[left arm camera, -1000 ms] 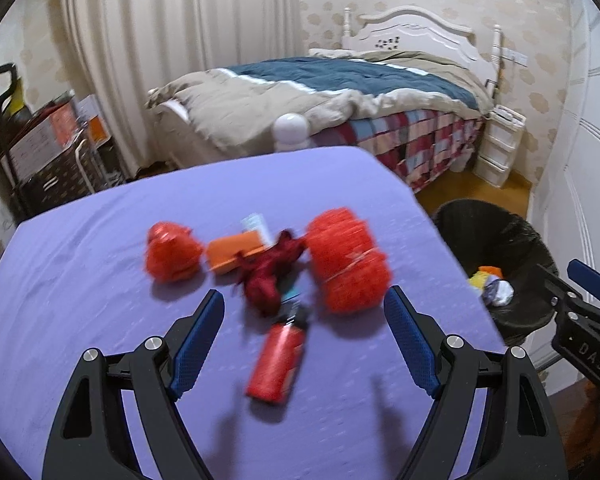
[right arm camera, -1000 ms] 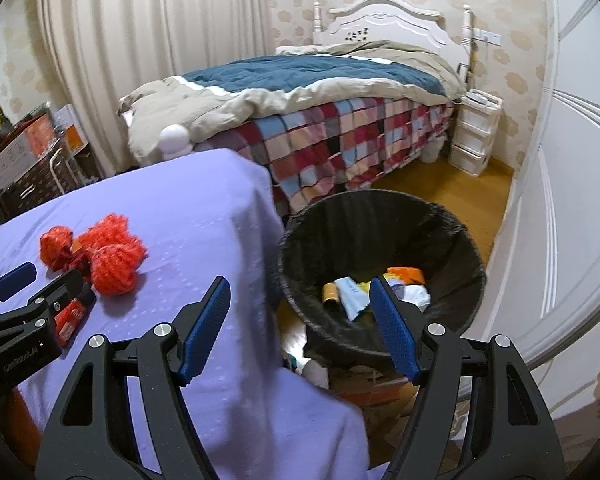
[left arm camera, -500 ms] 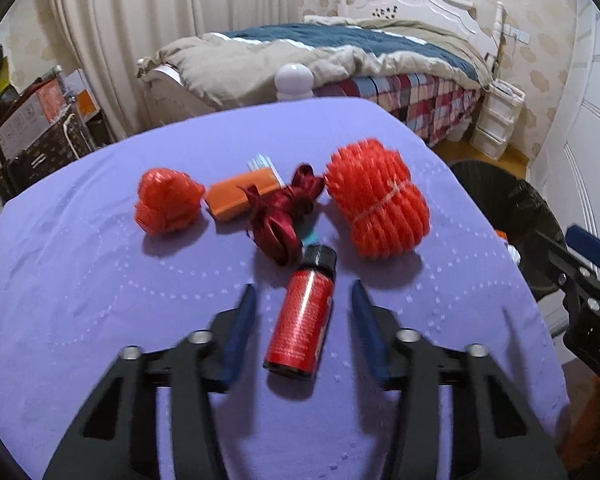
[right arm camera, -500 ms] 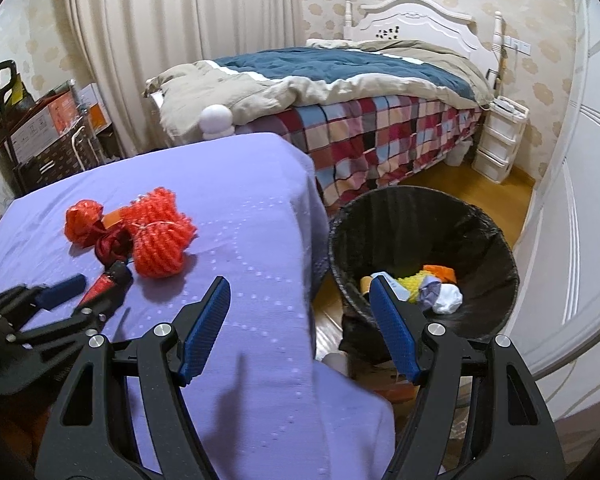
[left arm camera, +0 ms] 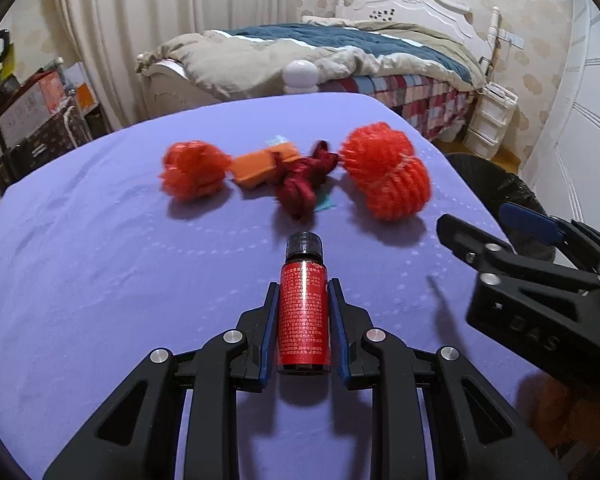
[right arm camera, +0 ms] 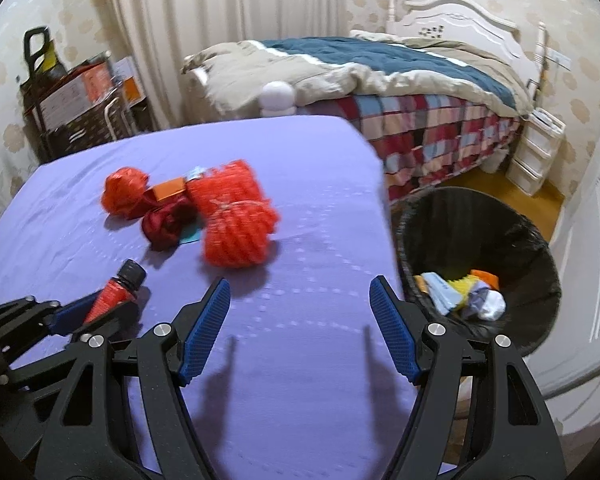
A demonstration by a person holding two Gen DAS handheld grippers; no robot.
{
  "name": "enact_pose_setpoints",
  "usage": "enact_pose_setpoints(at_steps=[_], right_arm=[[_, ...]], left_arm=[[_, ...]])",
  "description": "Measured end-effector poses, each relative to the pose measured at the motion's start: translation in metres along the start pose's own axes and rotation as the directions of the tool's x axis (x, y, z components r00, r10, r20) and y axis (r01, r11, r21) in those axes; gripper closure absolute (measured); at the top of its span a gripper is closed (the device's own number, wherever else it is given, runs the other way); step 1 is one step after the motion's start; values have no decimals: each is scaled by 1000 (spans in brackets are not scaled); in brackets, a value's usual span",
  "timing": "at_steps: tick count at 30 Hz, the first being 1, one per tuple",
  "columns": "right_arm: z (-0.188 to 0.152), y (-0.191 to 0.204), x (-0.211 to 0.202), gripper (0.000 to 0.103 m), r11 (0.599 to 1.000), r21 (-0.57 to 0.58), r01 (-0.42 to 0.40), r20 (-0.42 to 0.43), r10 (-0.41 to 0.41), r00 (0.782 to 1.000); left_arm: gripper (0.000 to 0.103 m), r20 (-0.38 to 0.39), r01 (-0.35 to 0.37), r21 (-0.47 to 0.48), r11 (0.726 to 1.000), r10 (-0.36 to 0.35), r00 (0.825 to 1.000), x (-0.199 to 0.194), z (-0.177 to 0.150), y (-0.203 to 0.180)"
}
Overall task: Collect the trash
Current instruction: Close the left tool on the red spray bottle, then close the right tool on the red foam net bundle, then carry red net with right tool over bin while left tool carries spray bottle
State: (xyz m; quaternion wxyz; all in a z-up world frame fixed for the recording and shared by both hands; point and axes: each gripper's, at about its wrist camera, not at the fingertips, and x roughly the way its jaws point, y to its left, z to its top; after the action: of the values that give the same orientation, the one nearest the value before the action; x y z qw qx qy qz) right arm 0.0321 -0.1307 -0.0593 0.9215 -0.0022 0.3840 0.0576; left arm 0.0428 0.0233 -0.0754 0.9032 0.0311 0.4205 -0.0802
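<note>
A small red bottle with a black cap lies on the purple tablecloth, and my left gripper is shut on its body. The same bottle shows at the left of the right wrist view, held in the left gripper. Beyond it lie a large red mesh bundle, a small red mesh ball, an orange box and a dark red ribbon knot. My right gripper stands open over bare cloth, in front of the mesh bundle.
A black bin with several pieces of trash in it stands on the floor right of the table. A bed lies behind, white drawers beside it, and boxes on a rack at the far left.
My left gripper moved in over the red bottle and its jaws went from wide to shut on it. My right gripper swung left from over the bin to over the table.
</note>
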Motion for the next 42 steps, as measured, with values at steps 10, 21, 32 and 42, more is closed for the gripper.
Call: enact_pose_setpoints(at_steps=[10,21,32,42], right_arm=[[23,28,28,30,999,-37,-8,-16,7,1000],[42,38,53,30,999,-47,19,-35,-21,999],[42,38,64,54,999,-44,13,-85,-17,996],[34,34,55,56,1000,-14,4,-78,-5,997]], left_arm=[[78,-6,-119,-142,983,120,993,6,2,75],[78,-22,-187,-228,955,187,982,19,17,128],[78,-31,-185,-238,954,183,983,19,16,128],[78,-28,-179,-243,953,178,984,18,16,130]])
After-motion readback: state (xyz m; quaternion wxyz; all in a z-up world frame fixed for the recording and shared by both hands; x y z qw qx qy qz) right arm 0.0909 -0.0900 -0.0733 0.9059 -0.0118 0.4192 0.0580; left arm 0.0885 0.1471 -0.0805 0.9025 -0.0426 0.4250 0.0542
